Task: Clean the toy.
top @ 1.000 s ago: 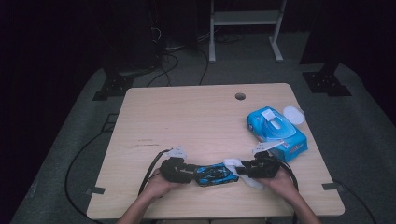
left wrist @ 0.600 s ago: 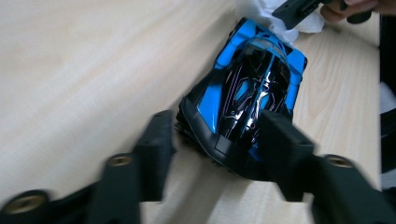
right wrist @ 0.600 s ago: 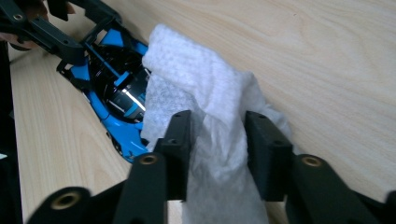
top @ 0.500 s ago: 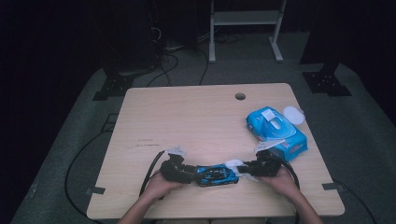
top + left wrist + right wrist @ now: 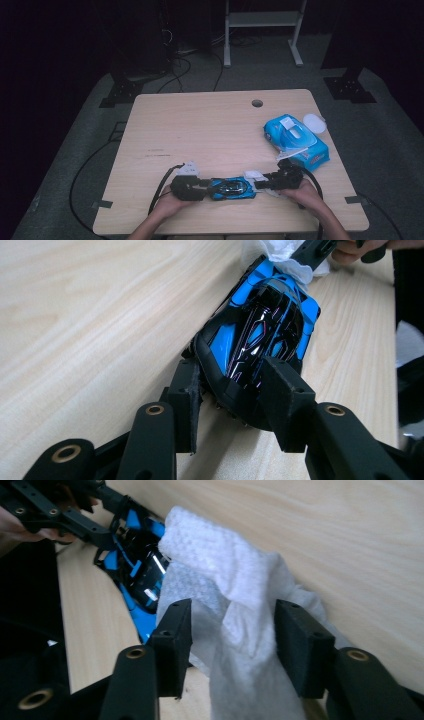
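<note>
A blue and black toy car (image 5: 230,188) lies near the table's front edge, between my two grippers. My left gripper (image 5: 187,186) is shut on one end of it; in the left gripper view the jaws clamp the car (image 5: 260,335) from both sides. My right gripper (image 5: 280,179) holds a crumpled white wipe (image 5: 255,176) against the car's other end. In the right gripper view the wipe (image 5: 235,605) bunches between the jaws of that gripper (image 5: 235,630), and the car (image 5: 140,575) shows just beyond it.
A blue wet-wipe pack (image 5: 297,140) with its flap open lies at the table's right edge, with a round white lid (image 5: 314,121) behind it. A cable hole (image 5: 257,103) is at the far edge. Bare wood table (image 5: 200,135) stretches ahead of the grippers.
The right gripper and its wipe have shifted slightly against the car's end. The left gripper and the car have stayed almost in place.
</note>
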The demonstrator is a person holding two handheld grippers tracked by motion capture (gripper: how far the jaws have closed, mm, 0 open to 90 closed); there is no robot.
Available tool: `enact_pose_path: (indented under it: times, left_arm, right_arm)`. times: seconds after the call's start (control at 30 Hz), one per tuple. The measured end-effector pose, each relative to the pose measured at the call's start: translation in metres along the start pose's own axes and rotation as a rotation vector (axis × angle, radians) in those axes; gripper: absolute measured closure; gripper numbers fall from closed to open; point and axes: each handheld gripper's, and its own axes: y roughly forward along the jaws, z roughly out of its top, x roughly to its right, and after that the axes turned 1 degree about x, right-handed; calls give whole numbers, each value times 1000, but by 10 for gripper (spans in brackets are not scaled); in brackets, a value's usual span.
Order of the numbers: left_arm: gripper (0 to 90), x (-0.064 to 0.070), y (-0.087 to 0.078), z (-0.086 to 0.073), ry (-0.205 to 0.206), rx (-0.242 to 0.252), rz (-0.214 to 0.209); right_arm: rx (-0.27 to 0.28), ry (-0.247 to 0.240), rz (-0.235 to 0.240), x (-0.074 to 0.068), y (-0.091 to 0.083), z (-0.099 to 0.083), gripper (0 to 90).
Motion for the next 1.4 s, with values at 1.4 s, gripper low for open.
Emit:
enact_pose_path:
  times: [1.4]
  left_arm:
    - [545, -21, 21, 12, 251, 31, 122]
  right_arm:
    - [103, -354, -353, -31, 28, 51, 680]
